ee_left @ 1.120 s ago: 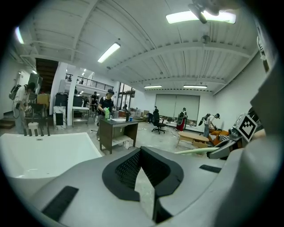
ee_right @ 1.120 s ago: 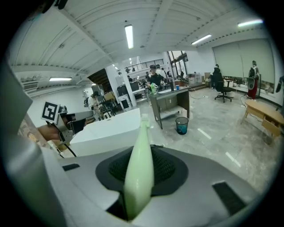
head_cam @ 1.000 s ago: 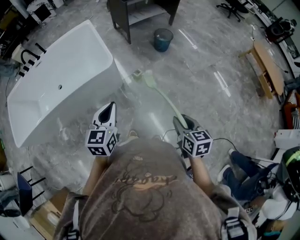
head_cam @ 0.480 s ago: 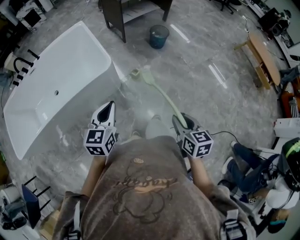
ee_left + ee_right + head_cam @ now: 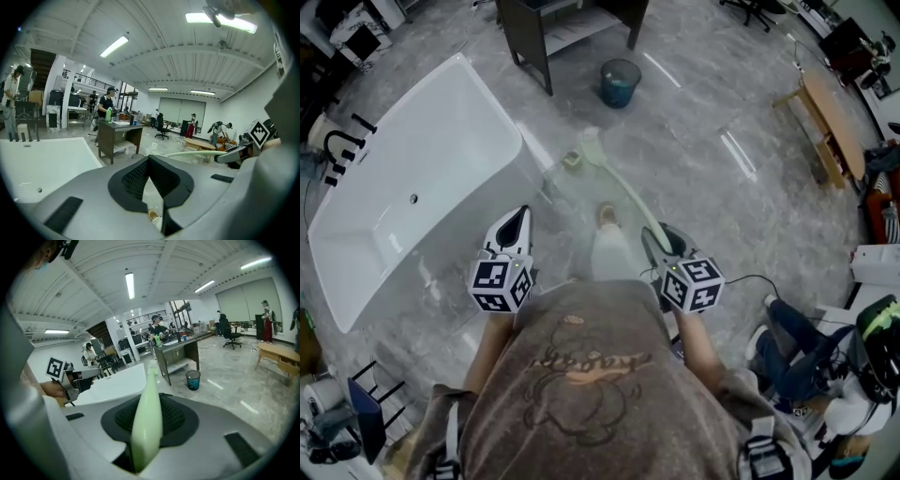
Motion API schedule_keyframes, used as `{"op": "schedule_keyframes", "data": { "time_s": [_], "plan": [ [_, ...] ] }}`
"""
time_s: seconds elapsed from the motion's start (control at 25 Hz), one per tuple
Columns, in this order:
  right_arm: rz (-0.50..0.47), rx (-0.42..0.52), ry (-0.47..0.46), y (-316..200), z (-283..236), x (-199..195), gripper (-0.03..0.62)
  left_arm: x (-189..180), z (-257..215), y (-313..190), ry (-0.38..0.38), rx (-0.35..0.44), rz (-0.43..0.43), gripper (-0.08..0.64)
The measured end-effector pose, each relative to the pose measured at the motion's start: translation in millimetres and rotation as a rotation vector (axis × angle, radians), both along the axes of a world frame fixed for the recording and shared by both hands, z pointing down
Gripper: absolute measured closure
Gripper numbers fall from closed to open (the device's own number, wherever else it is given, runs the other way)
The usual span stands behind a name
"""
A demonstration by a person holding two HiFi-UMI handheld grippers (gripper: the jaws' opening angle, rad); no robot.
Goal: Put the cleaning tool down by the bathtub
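Pointing lengthwise forward beside the bathtub [image 5: 422,187], green brush [image 5: 147,423]

This is a big work hall, like a lab or a workshop, not a home. A white bathtub [image 5: 422,169] stands out in the open on a grey stone floor [image 5: 712,216], and long lights [image 5: 130,285] hang under a high roof [image 5: 154,65]. Around it are a dark table [image 5: 112,131], a blue bin [image 5: 620,82], a rolling office chair [image 5: 229,336], a wooden bench [image 5: 830,122], wires [image 5: 748,279] on the floor and people [image 5: 108,99] standing about.
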State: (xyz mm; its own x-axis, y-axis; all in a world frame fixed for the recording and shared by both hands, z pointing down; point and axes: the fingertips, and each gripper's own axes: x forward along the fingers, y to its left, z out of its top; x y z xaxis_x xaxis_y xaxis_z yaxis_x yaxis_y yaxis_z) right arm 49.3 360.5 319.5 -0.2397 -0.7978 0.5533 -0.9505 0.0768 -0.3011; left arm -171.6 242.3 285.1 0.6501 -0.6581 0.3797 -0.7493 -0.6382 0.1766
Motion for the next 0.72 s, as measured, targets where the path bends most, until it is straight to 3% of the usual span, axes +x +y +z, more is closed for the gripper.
{"op": "schedule_keyframes", "data": {
  "time_s": [0.72],
  "plan": [
    [-0.126, -0.021, -0.036, -165.8, 2.9, 71.4, 0.494, 69.8, -1.8, -138.7, -0.033, -0.033, -0.078, 0.559]
  ]
}}
